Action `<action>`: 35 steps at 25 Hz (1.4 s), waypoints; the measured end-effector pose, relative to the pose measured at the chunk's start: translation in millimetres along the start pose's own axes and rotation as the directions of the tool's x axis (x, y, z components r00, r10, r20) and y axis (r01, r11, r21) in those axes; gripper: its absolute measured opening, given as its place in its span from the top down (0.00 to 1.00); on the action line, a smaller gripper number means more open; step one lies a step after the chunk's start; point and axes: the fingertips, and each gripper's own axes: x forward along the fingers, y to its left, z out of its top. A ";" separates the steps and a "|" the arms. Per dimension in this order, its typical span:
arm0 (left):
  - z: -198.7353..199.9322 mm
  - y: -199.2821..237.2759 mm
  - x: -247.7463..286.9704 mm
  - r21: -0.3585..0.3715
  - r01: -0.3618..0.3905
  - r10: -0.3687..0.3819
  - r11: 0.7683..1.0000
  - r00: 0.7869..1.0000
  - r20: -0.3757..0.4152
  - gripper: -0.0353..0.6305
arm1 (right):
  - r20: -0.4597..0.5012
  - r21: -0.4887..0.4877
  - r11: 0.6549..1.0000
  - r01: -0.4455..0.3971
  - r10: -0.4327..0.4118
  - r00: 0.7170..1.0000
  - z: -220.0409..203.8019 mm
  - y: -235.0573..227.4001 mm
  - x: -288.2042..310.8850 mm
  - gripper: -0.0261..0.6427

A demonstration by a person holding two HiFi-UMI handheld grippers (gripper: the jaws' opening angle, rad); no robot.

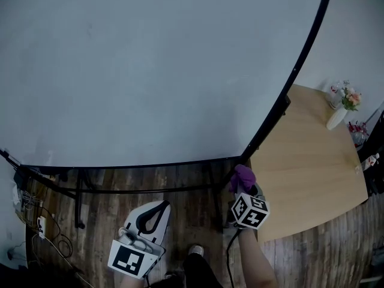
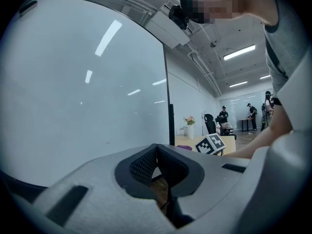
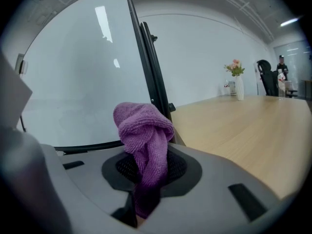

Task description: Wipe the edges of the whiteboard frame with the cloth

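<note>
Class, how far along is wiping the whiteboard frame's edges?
Done: the purple microfibre cloth is clamped in the right gripper. In hand: it sits by the lower right corner of the black whiteboard frame; contact unclear. Remaining: no edge visibly wiped; left gripper shut, empty.

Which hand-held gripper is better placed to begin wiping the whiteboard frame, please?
The right hand-held gripper: it is shut on the purple cloth, close to the lower corner of the whiteboard frame. The left hand-held gripper is shut, empty and farther away.
</note>
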 end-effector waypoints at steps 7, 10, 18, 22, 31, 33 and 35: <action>18.1 0.9 -38.9 0.026 -0.017 0.015 1.000 0.996 0.088 0.92 | 0.045 -0.047 0.997 -0.067 0.069 0.997 10.6 34.0 -59.3 0.84; 24.2 0.4 -56.9 0.025 -0.021 0.018 0.999 0.994 0.104 0.92 | 0.064 -0.095 0.990 -0.102 0.109 0.992 16.1 55.4 -85.9 0.84; 39.7 -4.9 -109.6 0.024 -0.032 0.029 0.999 0.990 0.140 0.92 | 0.104 -0.187 0.969 -0.161 0.183 0.978 22.5 104.8 -156.9 0.84; 44.5 -8.2 -132.4 0.027 -0.034 0.029 0.999 0.989 0.147 0.92 | 0.122 -0.179 0.968 -0.178 0.202 0.972 25.1 120.1 -187.8 0.84; 48.0 -14.7 -177.7 0.038 -0.034 0.028 0.999 0.988 0.153 0.92 | 0.164 -0.230 0.957 -0.174 0.214 0.963 27.7 145.4 -254.9 0.84; 50.5 -16.5 -188.5 0.041 -0.036 0.029 0.999 0.987 0.160 0.92 | 0.174 -0.240 0.955 -0.174 0.219 0.960 28.4 150.3 -270.3 0.84; 53.7 -19.2 -199.6 0.045 -0.038 0.030 0.998 0.985 0.168 0.92 | 0.187 -0.247 0.953 -0.174 0.223 0.957 29.7 155.0 -286.7 0.84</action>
